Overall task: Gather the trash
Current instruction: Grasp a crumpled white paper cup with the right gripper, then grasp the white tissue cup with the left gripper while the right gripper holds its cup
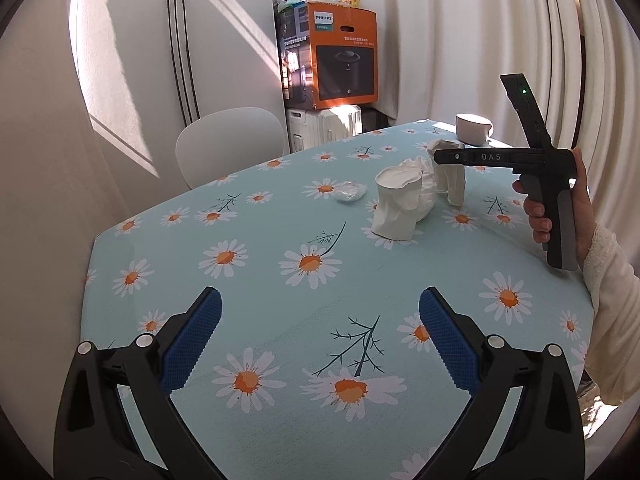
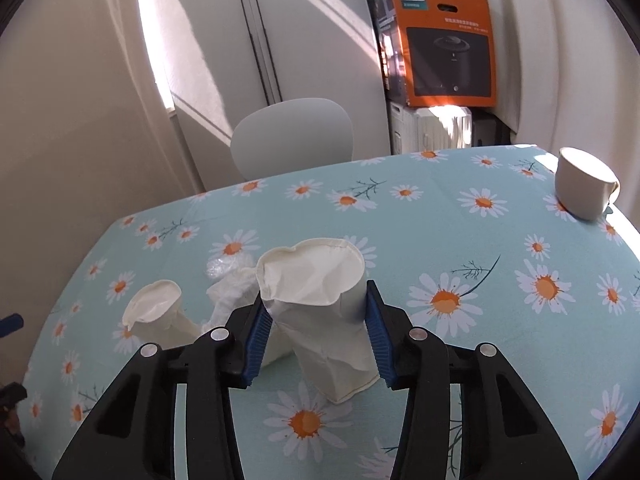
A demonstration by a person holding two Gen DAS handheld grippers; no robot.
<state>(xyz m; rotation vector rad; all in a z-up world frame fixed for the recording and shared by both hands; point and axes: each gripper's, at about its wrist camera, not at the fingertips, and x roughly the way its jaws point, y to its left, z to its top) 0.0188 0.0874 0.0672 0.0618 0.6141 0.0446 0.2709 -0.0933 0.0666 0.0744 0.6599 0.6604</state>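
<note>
So the right gripper [image 2: 316, 320] has its fingers [image 2: 256, 340] clamped on the crumpled paper cup [image 2: 316, 300], one blue pad on each side, just under the bent rim, and the cup's base looks to be sitting on the tabletop [image 2: 460, 240]. No earlier shot to compare, so all I can say is the pads are pressing the paper in now. My two cents on doing this bit well: that cup is already squashed and soft, so it'll fold rather than resist, and I'd not squeeze harder than needed or it'll slip out as a flat wad. Lift it straight up first, because just left of the fingers there's a second crumpled cup [image 2: 154, 312] and a wad of tissue [image 2: 230, 292] between them, close enough to drag along or knock over if you swing sideways. Beyond that is a bit of clear plastic wrap [image 2: 224, 266], also trash I reckon. The upright cup [image 2: 584, 188] far off to the right of the fingers might be the bin-ish target, can't tell. The left gripper [image 1: 320, 340] hangs over bare cloth with its fingers wide apart and nothing between them, so it's free to grab the second cup next.
</note>
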